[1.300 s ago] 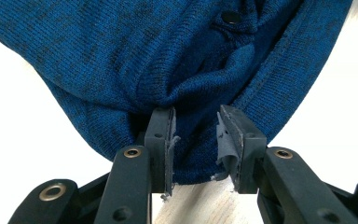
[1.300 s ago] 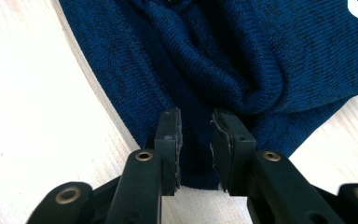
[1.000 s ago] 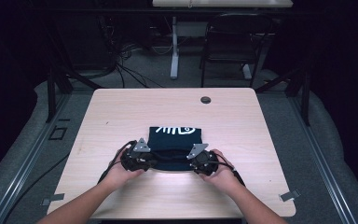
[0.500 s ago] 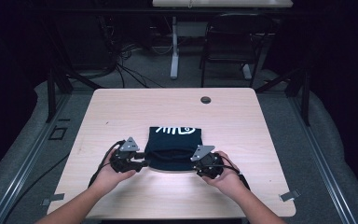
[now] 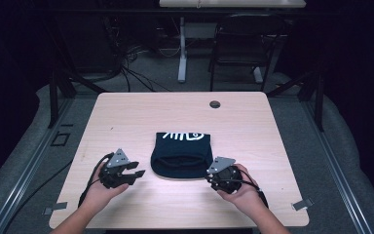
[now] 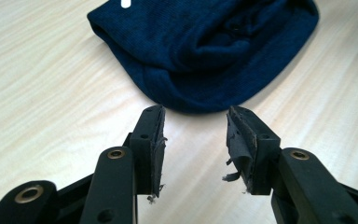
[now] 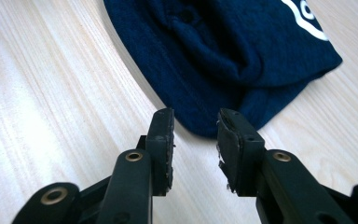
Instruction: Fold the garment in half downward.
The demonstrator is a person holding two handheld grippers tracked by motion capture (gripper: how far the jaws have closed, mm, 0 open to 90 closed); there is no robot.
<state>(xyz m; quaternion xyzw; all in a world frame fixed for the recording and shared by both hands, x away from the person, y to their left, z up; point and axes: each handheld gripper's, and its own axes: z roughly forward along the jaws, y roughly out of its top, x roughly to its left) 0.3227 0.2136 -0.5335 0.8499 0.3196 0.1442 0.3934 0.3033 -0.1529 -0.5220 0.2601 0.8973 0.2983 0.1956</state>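
Navy knit: dark blue folded garment (image 5: pixel 182 156) lay flat near the table's middle, white lettering (image 5: pixel 184 136) on its far, 12 o'clock part, rounded folded edge toward the person at 6 o'clock.
Surface: pale wood-grain table (image 5: pixel 126 117); small dark round grommet (image 5: pixel 215 104) sat at 12 o'clock from the garment, well apart from it.
Left gripper: seen in the high view (image 5: pixel 137 174) at about 8 o'clock of the garment, held in the person's left hand (image 5: pixel 102 187), jaws pointing toward 3 o'clock. Near the cloth, not touching.
Left jaws: parted, having just been opening; bare table between them in the left gripper view (image 6: pixel 195 135). Garment's rounded edge (image 6: pixel 200 51) lay just beyond the tips, apart from them. Pad lining frayed on both fingers (image 6: pixel 154 149).
Right gripper: at about 4 o'clock of the garment in the high view (image 5: pixel 212 179), held in the person's right hand (image 5: pixel 238 192), just beside the cloth's near right edge.
Right jaws: parted, having just been opening, nothing gripped. In the right gripper view (image 7: pixel 195 133) the garment's edge (image 7: pixel 223 60) lay just past the tips; contact could not be told.
Garment state: released, resting on the table between the two grippers.
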